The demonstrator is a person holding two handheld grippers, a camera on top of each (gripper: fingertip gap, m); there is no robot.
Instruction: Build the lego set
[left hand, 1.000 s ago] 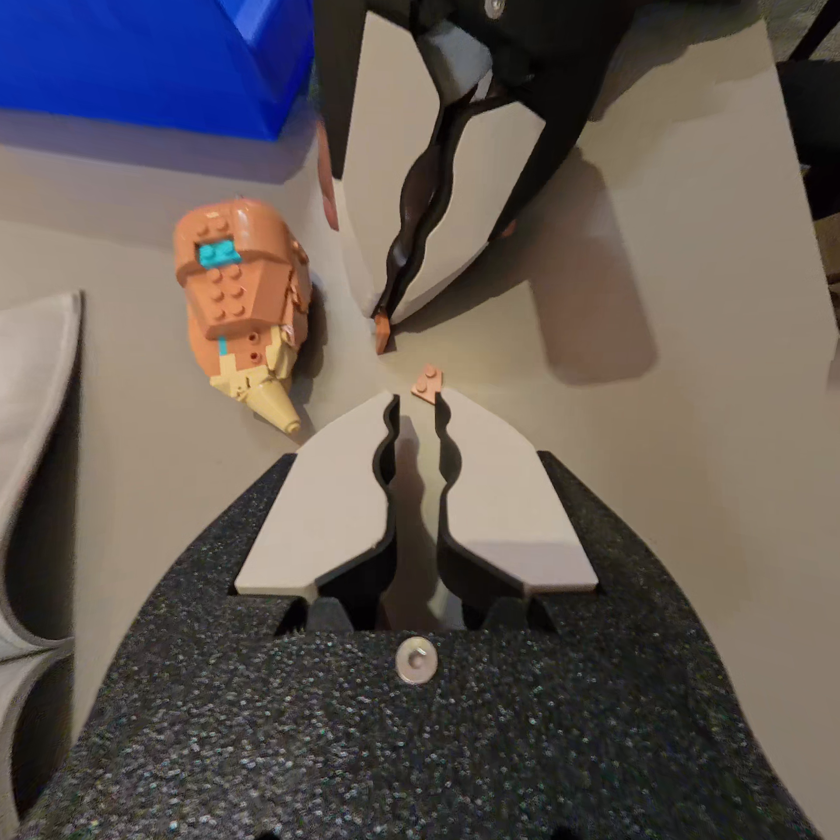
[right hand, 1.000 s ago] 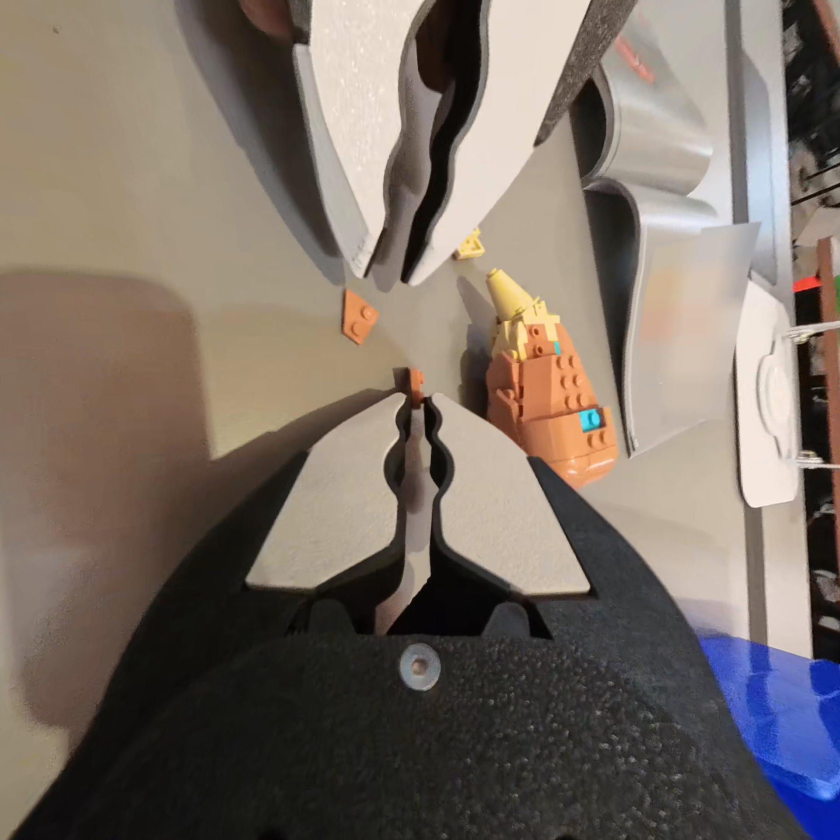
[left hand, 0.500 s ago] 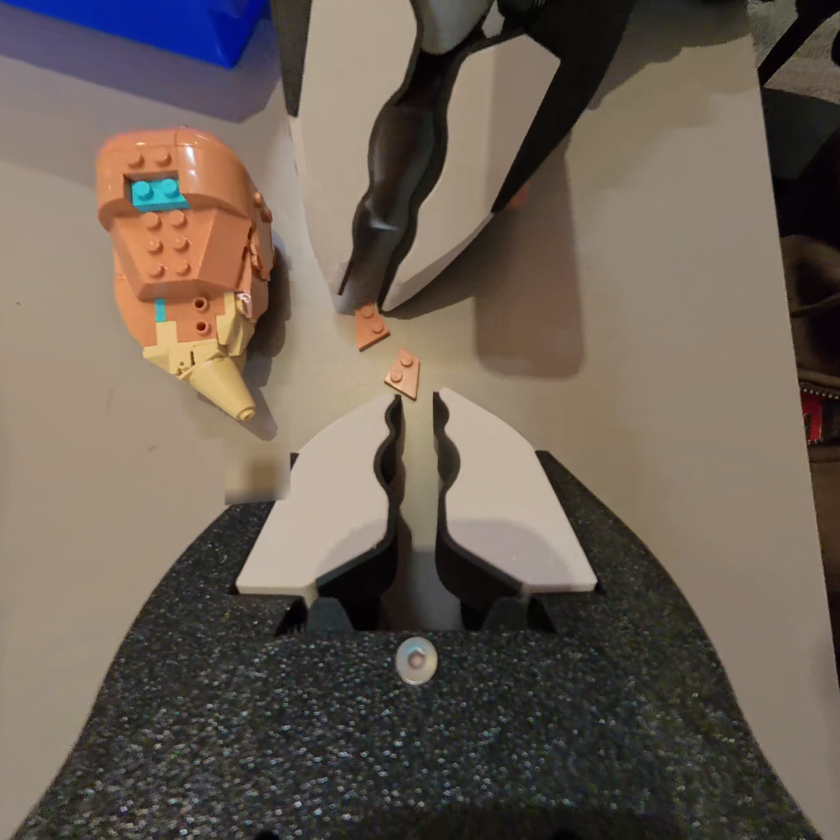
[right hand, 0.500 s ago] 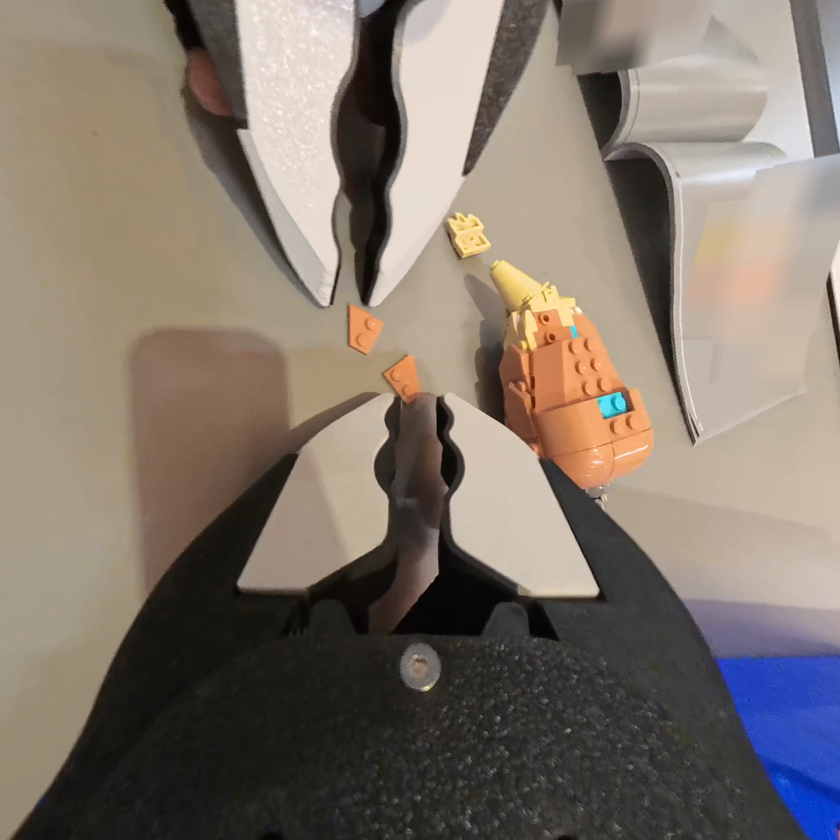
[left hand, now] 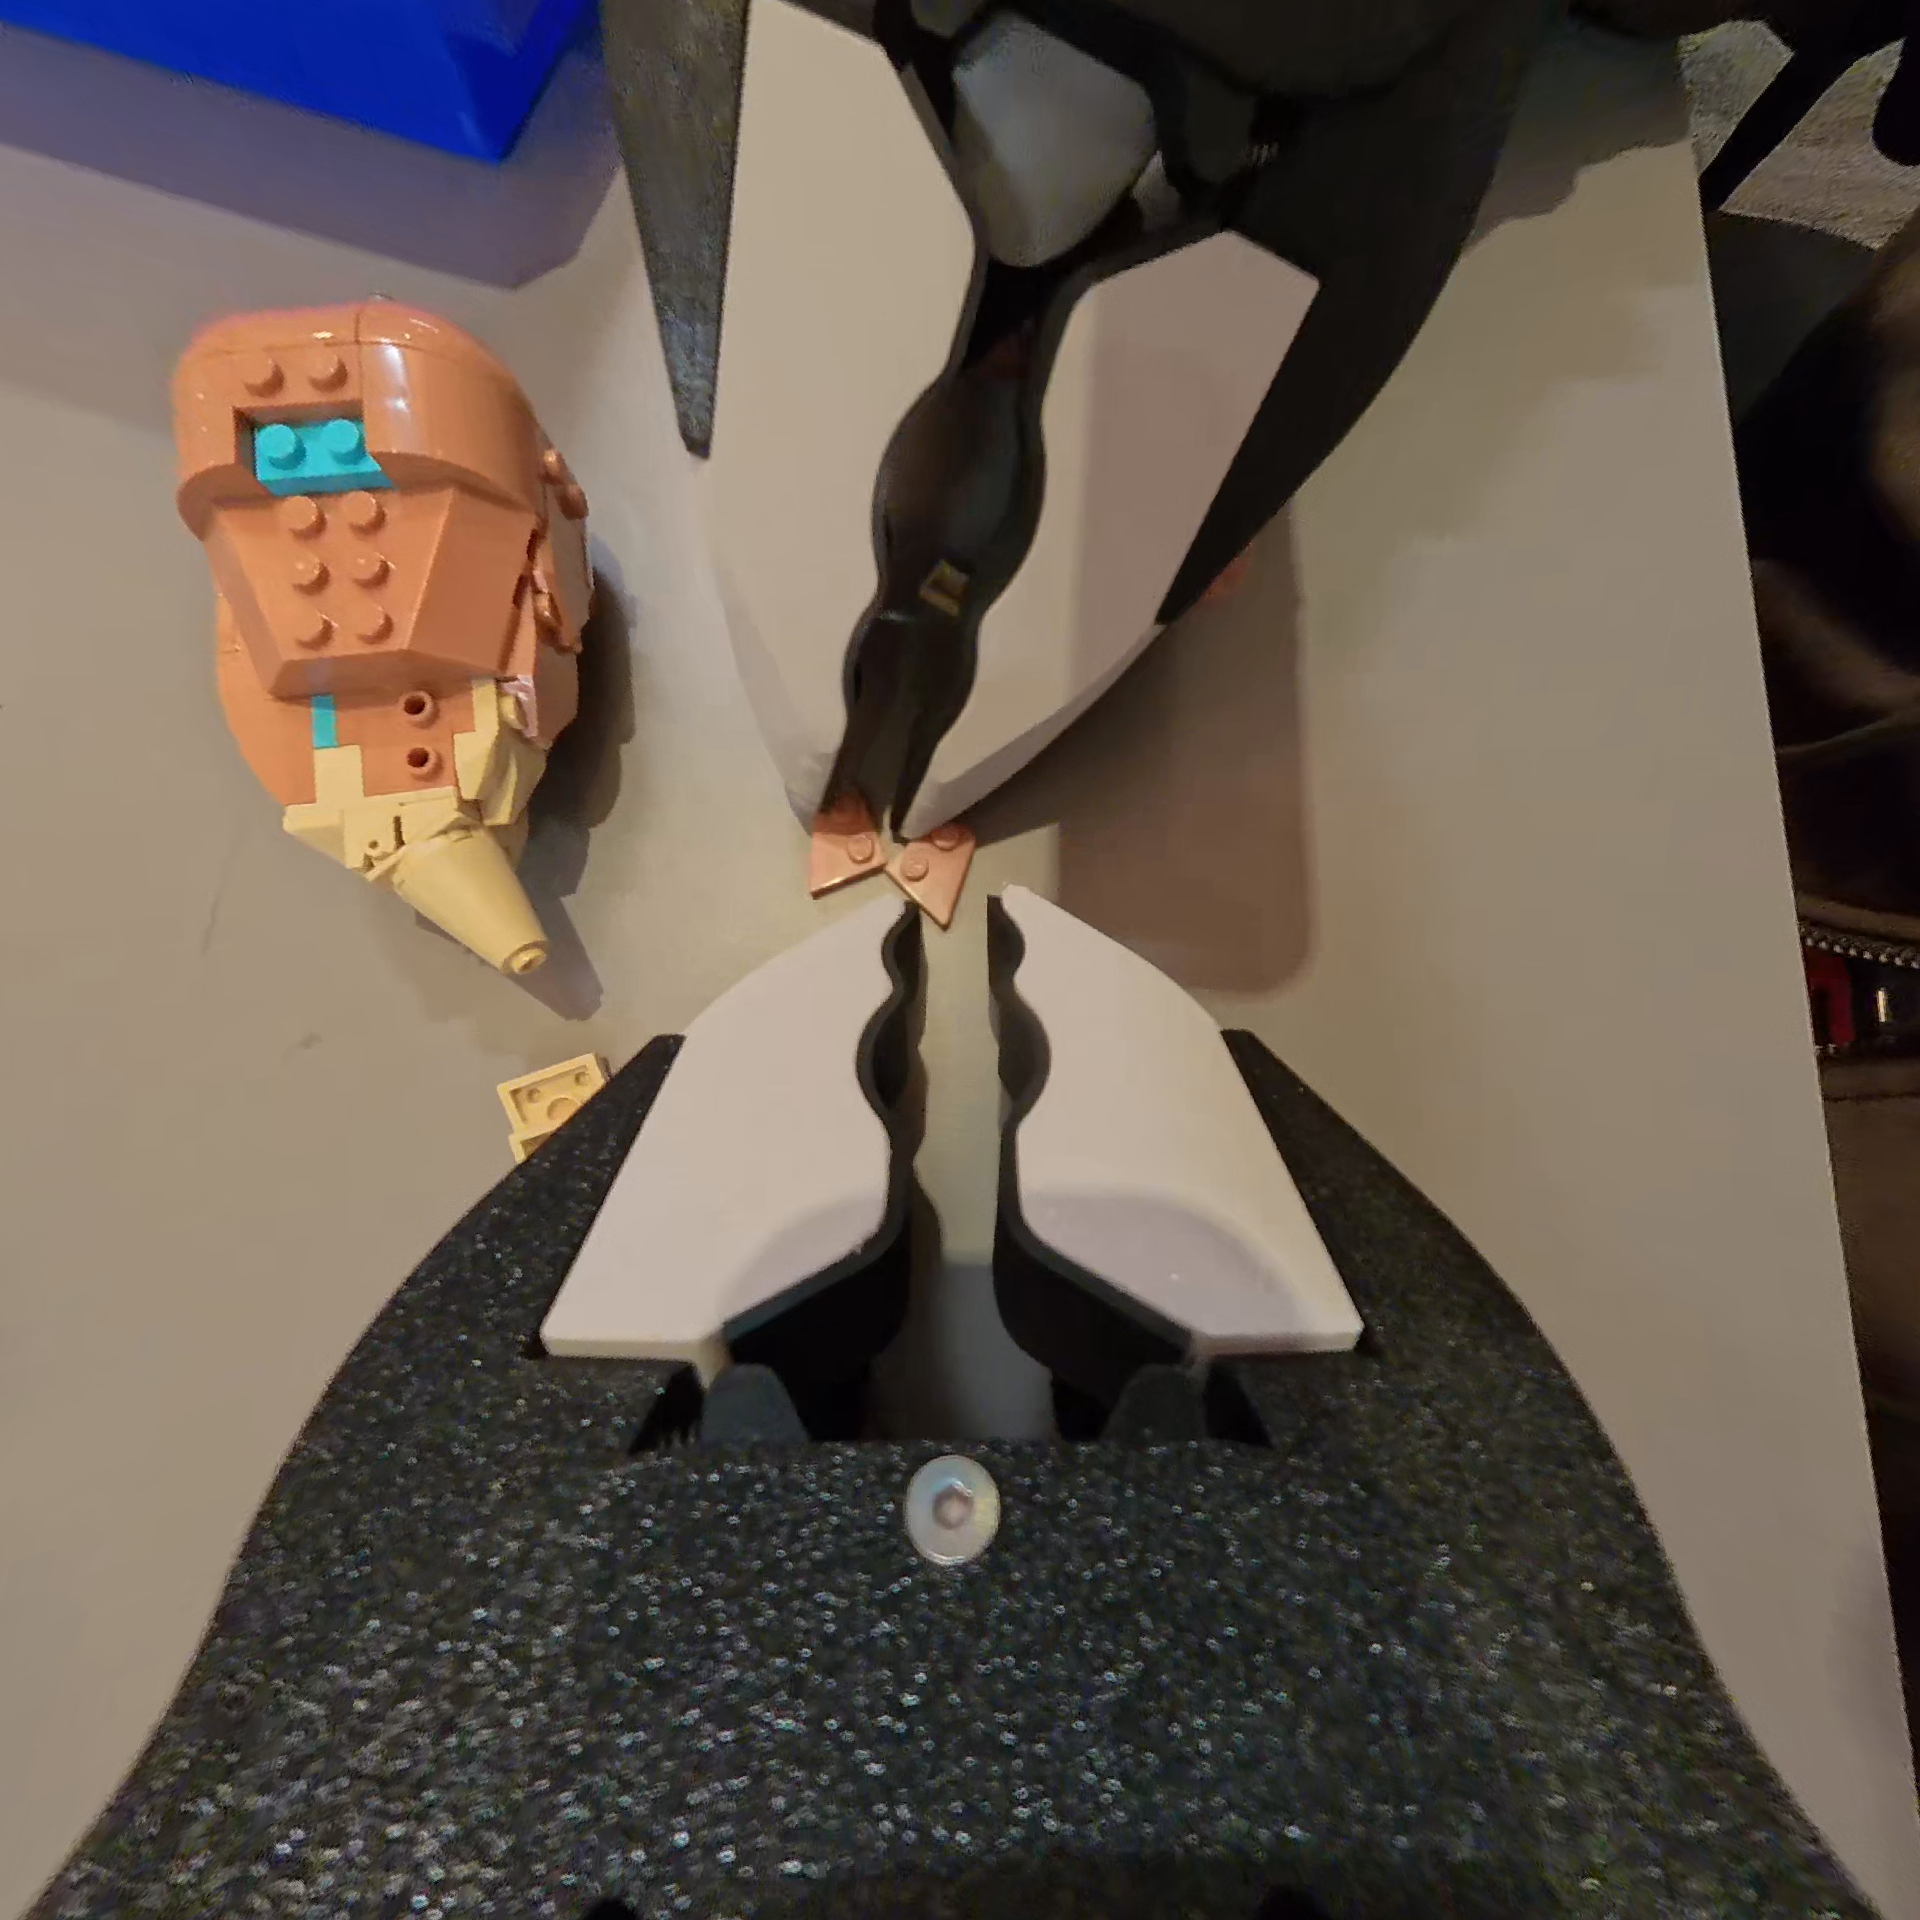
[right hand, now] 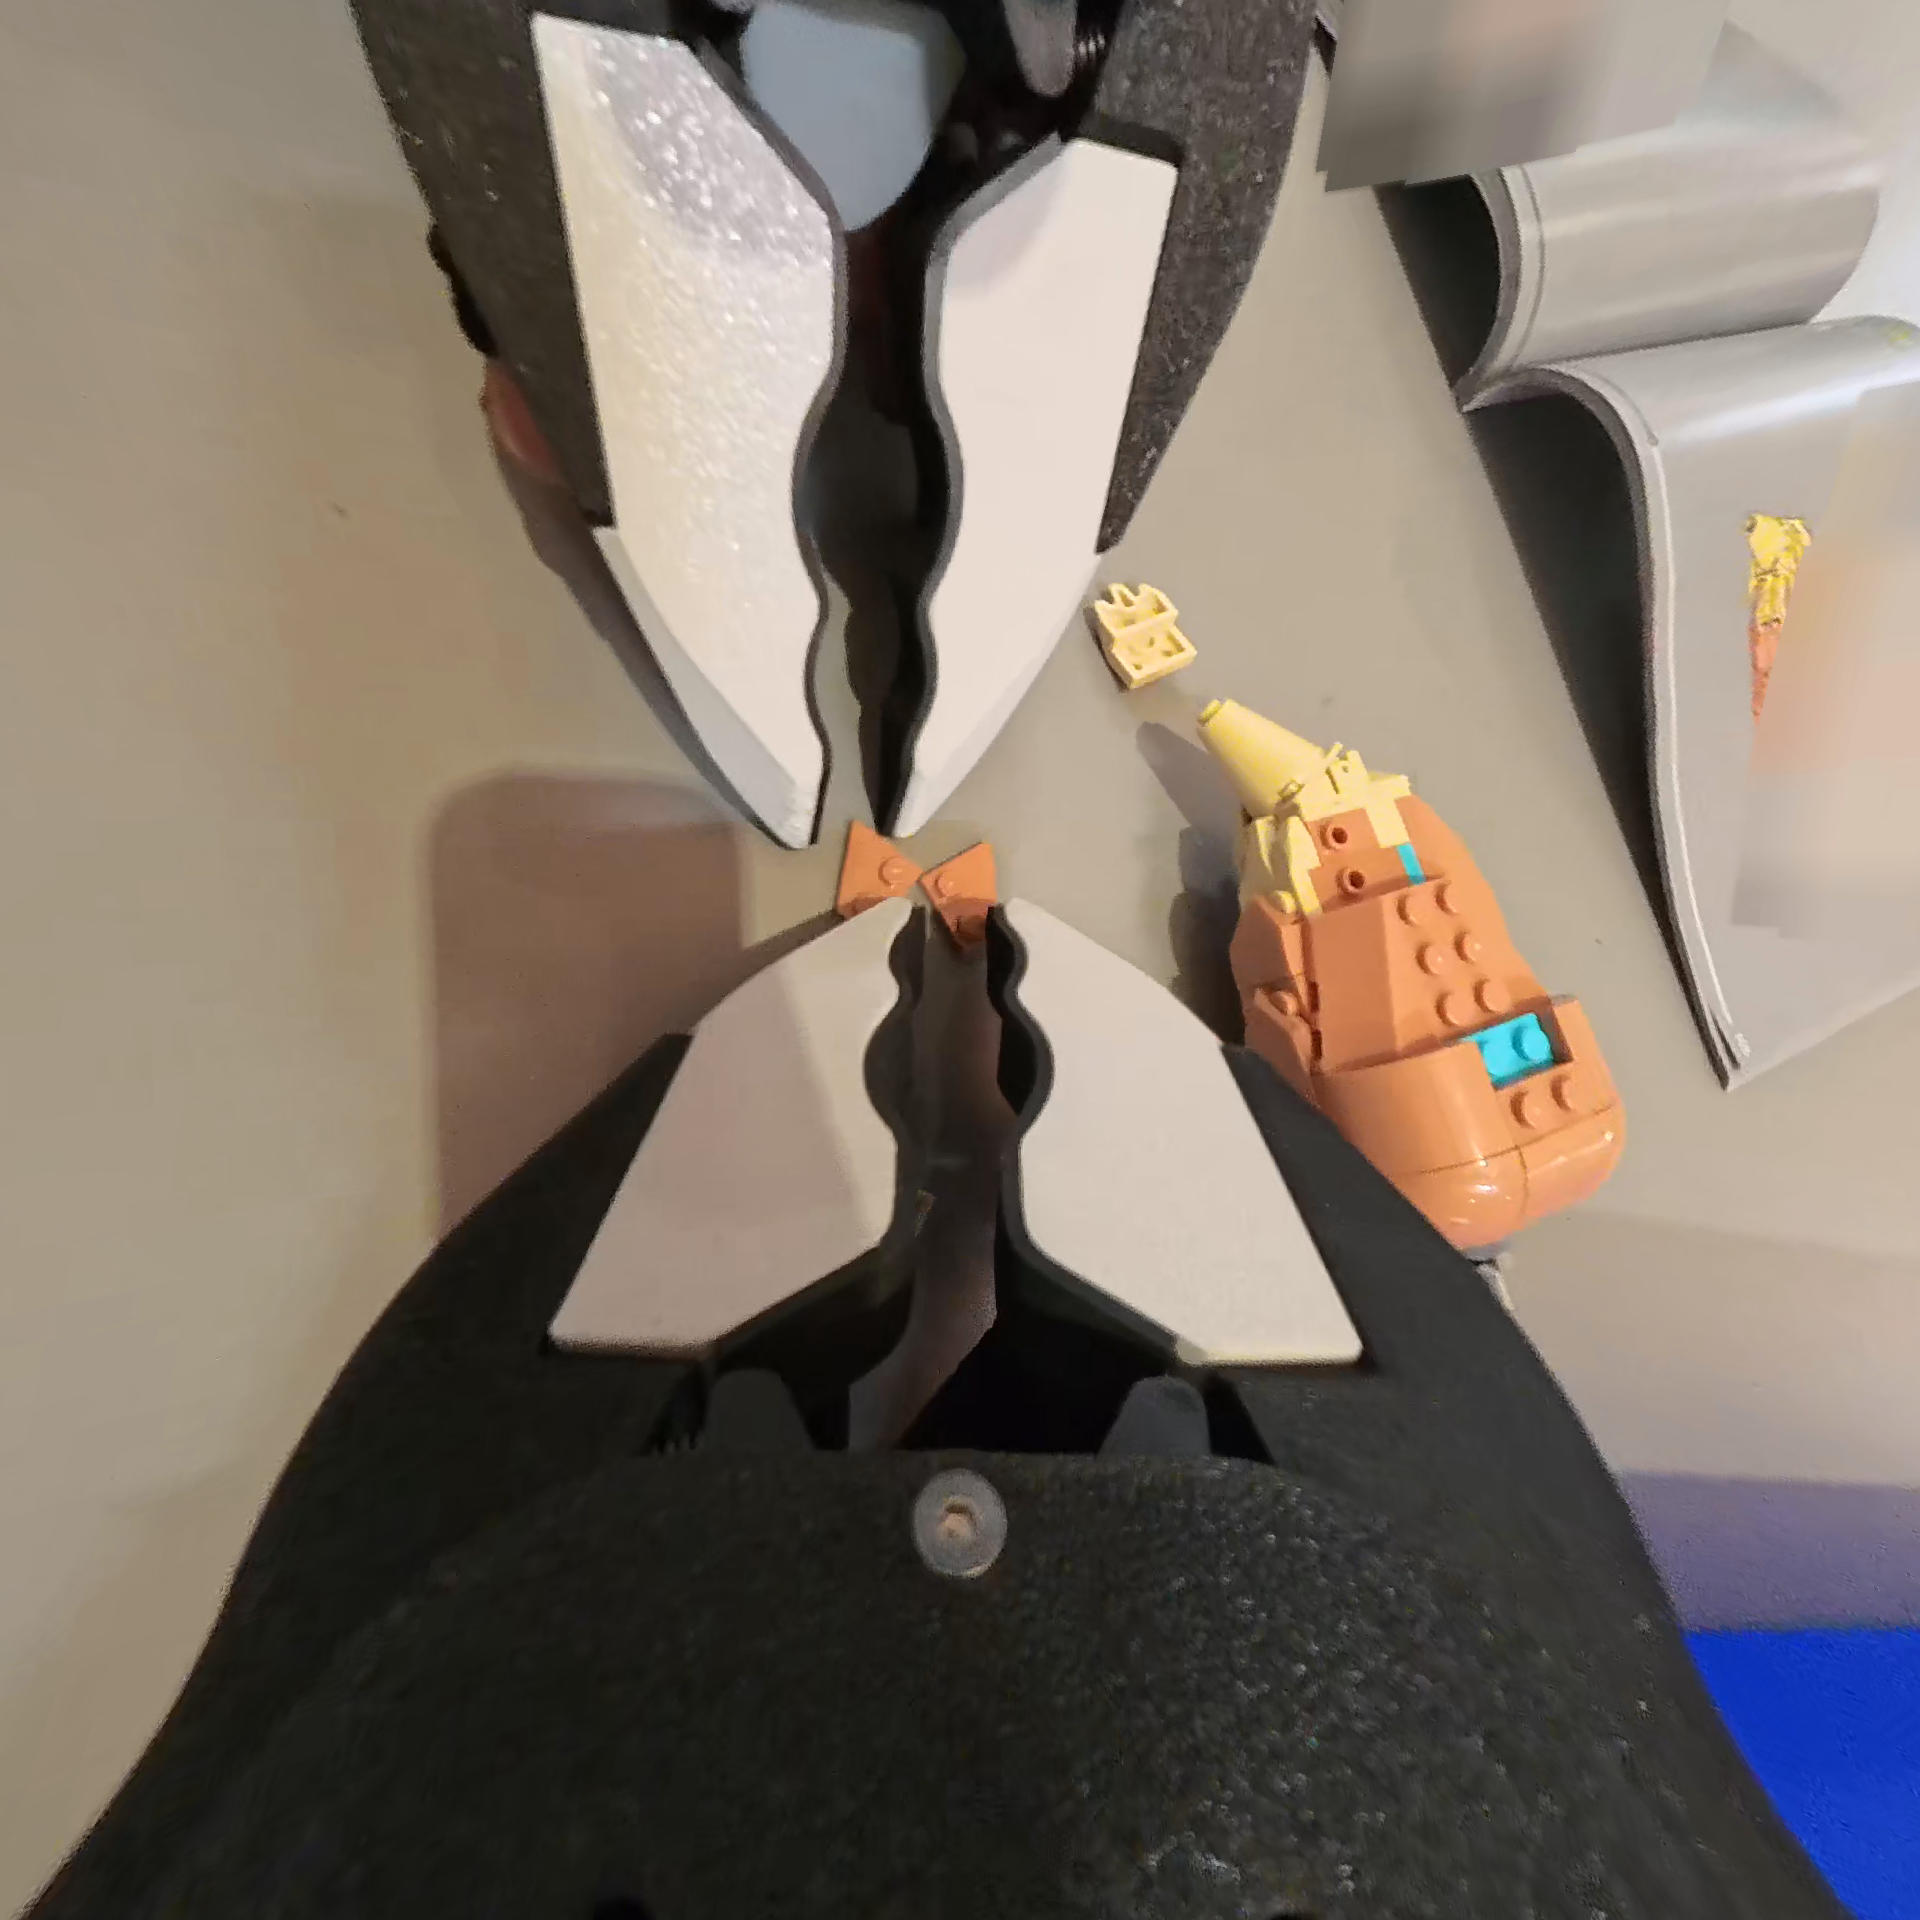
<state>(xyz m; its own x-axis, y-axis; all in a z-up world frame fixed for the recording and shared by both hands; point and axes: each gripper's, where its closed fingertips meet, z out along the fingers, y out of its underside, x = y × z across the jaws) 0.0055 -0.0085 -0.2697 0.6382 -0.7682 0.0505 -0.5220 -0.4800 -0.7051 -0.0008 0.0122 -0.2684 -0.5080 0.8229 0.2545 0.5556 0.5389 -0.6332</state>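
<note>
Peach-brown lego model (left hand: 374,644), tan cone nose, turquoise brick inset.

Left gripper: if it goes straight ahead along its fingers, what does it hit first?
Probably the nearer orange wedge plate, lying on the table just past the left gripper tips. Directly beyond sits the right gripper. Height above the table is unclear.

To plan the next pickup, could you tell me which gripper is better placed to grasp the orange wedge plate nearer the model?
Right. The right gripper has its open fingertips straddling that wedge plate at one corner; the left gripper faces the other plate.
</note>
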